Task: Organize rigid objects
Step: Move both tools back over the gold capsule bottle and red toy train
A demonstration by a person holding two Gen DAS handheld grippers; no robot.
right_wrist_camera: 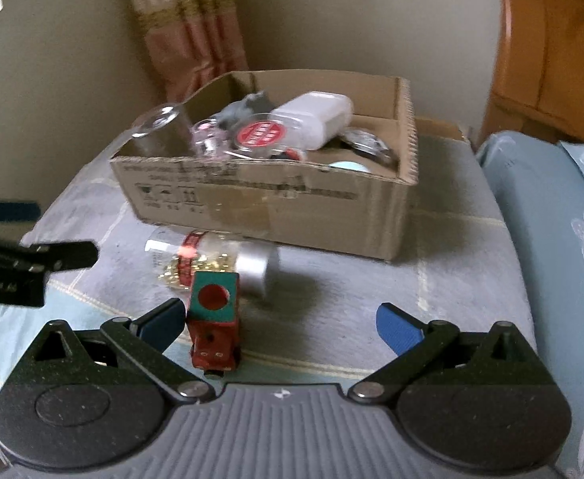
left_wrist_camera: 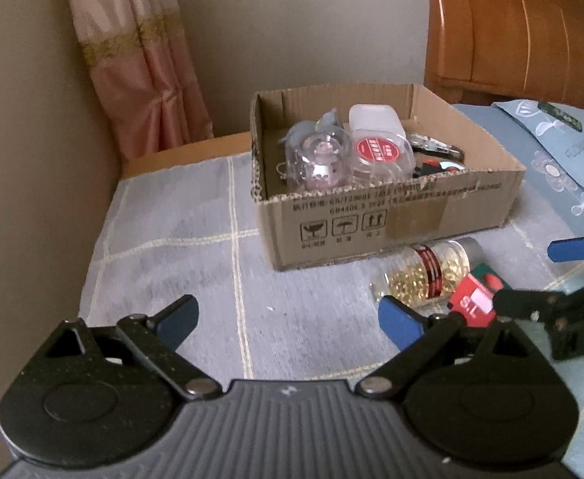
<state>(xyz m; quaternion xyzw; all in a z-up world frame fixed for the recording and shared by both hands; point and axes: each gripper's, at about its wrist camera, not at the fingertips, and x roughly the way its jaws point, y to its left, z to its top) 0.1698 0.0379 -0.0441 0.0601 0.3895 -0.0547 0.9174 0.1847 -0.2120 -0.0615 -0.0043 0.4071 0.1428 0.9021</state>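
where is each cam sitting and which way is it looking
Left wrist: sits on the left gripper, angled down at the cardboard box and the capsule bottle; its open blue fingers show, with the right gripper entering at the right edge.
Right wrist: sits on the right gripper, facing the same box from further right; the red and green block lies by its left finger.
Shared: box, bottle, block, curtain.

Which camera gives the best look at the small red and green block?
The right wrist view: the red and green block stands whole just inside its left finger. In the left wrist view the block is partly hidden behind gripper fingers.
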